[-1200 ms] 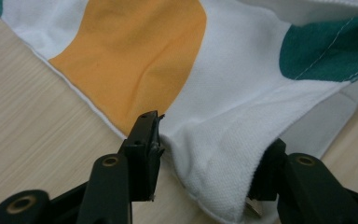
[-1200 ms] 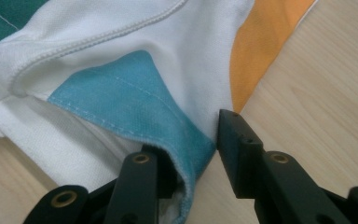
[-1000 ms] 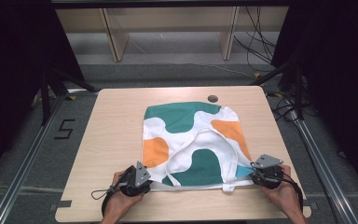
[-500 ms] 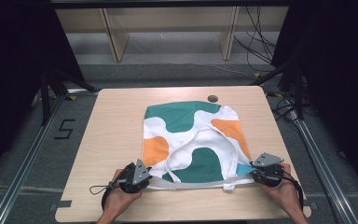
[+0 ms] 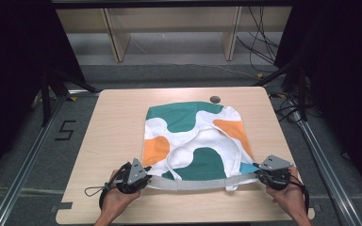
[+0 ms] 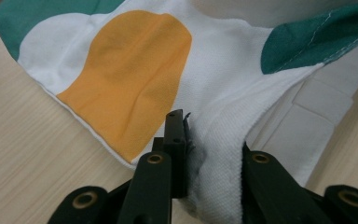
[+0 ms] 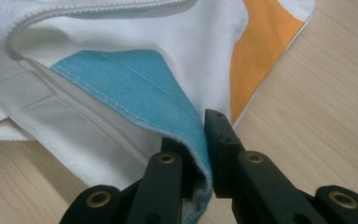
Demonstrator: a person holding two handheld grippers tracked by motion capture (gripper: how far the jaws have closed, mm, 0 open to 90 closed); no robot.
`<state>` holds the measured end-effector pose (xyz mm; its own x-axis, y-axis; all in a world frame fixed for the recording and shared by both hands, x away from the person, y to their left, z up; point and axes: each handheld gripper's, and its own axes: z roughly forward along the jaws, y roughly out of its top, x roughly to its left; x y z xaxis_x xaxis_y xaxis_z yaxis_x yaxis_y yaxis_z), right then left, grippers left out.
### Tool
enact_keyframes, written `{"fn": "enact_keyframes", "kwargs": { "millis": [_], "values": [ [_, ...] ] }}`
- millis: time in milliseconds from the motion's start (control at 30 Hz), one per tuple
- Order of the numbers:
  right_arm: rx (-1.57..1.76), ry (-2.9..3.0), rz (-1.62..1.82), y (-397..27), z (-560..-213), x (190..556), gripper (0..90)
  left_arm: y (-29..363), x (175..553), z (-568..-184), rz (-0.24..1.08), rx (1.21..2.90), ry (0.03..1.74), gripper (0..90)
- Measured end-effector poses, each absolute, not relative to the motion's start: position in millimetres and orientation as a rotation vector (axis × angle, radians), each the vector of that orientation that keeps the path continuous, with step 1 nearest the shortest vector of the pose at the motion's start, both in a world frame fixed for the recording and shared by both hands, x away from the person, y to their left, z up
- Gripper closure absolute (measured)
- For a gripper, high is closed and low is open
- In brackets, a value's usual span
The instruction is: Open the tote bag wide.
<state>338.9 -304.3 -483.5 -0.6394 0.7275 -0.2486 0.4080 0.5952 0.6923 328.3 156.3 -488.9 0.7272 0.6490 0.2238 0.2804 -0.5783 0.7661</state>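
Note:
A cloth bag [image 5: 193,136] patterned in white, green and orange lies flat on the wooden table [image 5: 118,122], its opening toward the near edge. My left gripper [image 5: 146,175] sits at the opening's near left corner. Its jaws have just been closing and are shut on a bunch of white fabric [image 6: 214,154] of the bag [image 6: 135,79]. My right gripper [image 5: 259,173] is at the near right corner. Its jaws have also just been closing and pinch the bag's blue-lined edge [image 7: 135,79]. The rim runs as a straight band [image 5: 202,182] between both grippers.
A small dark round thing [image 5: 214,99] lies on the table beyond the bag's far edge. Bare wood surrounds the bag on the left, right and far sides. Wooden shelving legs [image 5: 115,37] and cables stand on the floor behind the table.
Both grippers' jaws have closed onto the near corners of the bag's opening. The rim between them now looks pulled straighter. The hands have barely shifted.

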Motion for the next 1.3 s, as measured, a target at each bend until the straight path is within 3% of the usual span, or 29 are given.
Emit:
{"fn": "enact_keyframes", "kwargs": {
  "millis": [533, 1300],
  "values": [
    [0.857, 2.197, 0.948, -302, -454, 332, 85.6, 164, 322, -457, 0.734, 2.058, 0.719, 79.3],
    [0.628, 1.945, 1.091, -284, -314, 343, 86.8, 185, 325, -328, 1.013, 1.793, 0.586, 83.6]
  ]
}}
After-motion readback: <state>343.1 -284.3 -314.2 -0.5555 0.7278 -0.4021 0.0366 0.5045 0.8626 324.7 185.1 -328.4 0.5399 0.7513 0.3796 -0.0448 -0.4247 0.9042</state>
